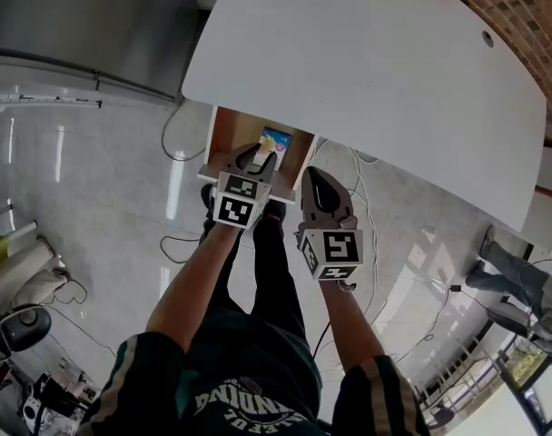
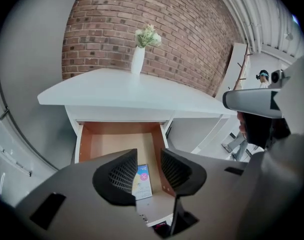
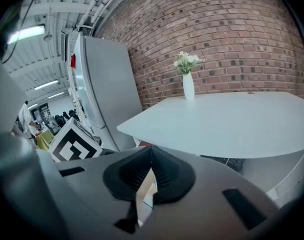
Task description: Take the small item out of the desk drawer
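Note:
The desk drawer [image 1: 223,134] stands pulled out under the white desk top [image 1: 376,71]. A small colourful flat item [image 1: 276,140] lies on its wooden floor near the front right. My left gripper [image 1: 261,159] hangs just above the drawer front. In the left gripper view its jaws [image 2: 148,156] stand open with nothing between the pads, and the item [image 2: 143,181] shows below through the gap, inside the drawer [image 2: 117,144]. My right gripper [image 1: 317,178] hovers to the right of the drawer, shut and empty [image 3: 151,151]. The item [image 3: 149,194] peeks out under its jaws.
A white vase of flowers [image 2: 138,59] stands at the back of the desk before a brick wall. A tall grey cabinet [image 3: 104,89] is to the left. Cables [image 1: 181,143] trail on the glossy floor under the desk. My legs are below the drawer.

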Demonstrator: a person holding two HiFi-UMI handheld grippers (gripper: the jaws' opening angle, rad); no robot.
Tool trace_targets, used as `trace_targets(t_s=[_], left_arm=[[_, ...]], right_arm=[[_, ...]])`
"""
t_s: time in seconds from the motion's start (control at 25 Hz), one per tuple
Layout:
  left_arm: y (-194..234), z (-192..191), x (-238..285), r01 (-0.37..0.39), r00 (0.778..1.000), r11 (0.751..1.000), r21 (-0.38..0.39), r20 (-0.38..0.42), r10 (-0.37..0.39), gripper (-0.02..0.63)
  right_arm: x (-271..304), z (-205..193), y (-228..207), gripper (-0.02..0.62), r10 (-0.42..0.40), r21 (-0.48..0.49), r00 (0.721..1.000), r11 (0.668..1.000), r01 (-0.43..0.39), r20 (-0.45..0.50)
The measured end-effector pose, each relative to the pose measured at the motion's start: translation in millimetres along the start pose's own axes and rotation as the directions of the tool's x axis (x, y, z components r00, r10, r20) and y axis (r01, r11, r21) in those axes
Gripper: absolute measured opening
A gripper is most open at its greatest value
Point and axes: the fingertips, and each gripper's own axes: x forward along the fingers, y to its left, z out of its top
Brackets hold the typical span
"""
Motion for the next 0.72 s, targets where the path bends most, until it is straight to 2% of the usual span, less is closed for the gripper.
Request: trace_targets(t_s=[0.32,0.72], left_arm=[[7,-33,34,0.008,0.995,1.000,-0.022,-0.102,-0.010,0.231],[11,-63,72,-0.007,0.982,0.999,-0.035,-0.191,0.000,0.256]], right_arm=[[9,-28,-6,0.025,-0.006,0.024,0.999,1.000,0.007,-0.032],[13,-67,-18,0.025,-0.025,0.050,0.996,0.998,0.029,-0.087]])
